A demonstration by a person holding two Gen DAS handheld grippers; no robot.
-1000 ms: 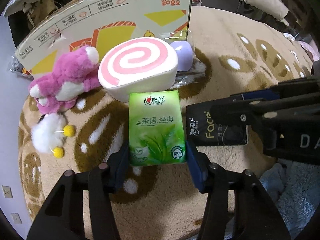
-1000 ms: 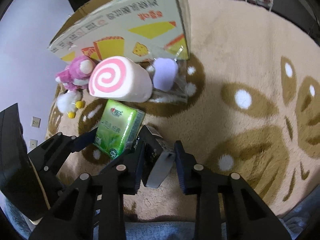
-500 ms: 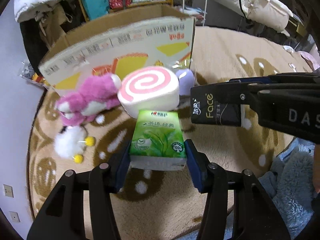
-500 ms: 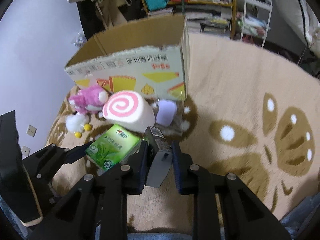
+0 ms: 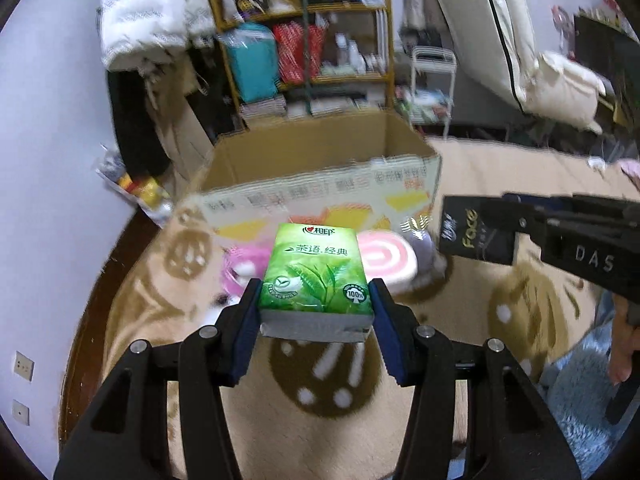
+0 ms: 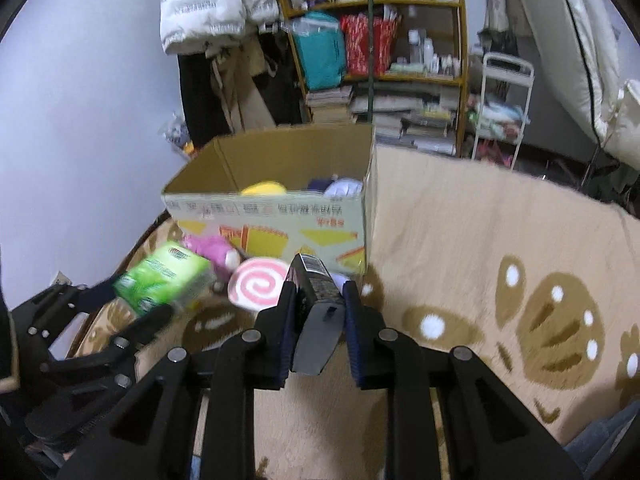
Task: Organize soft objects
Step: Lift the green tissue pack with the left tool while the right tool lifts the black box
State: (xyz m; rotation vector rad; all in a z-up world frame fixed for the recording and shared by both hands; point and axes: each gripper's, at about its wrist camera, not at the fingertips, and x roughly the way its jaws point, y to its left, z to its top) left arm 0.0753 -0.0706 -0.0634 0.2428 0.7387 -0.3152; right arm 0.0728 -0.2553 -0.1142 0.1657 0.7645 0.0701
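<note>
We hold both packs in the air above the rug [image 6: 460,248], short of the cardboard box [image 6: 276,220]. L gripper [image 5: 316,300] is clamped on the green tissue pack [image 5: 316,276], pads pressing both long sides. R gripper [image 6: 320,300] is clamped on the black tissue pack [image 6: 318,292], held edge-on between the pads.

Box: open at top, near rim facing us, w/ printed front wall. Inside we see a yellow item [image 6: 264,189] and a white/purple item [image 6: 340,188] toward the far right corner; rest of the interior looks free.

Obstacles at the foot of the front wall, on the rug: swirl cushion [image 6: 258,284], pink plush [image 6: 212,250] to its left, a lilac item [image 5: 424,246] to its right, partly hidden. All sit below both packs.

Right of the box, the rug is open. Behind the box: shelf unit [image 6: 376,40], white jacket [image 6: 212,4], small white cart [image 6: 504,108]. Left of the box: wall and rug edge.
</note>
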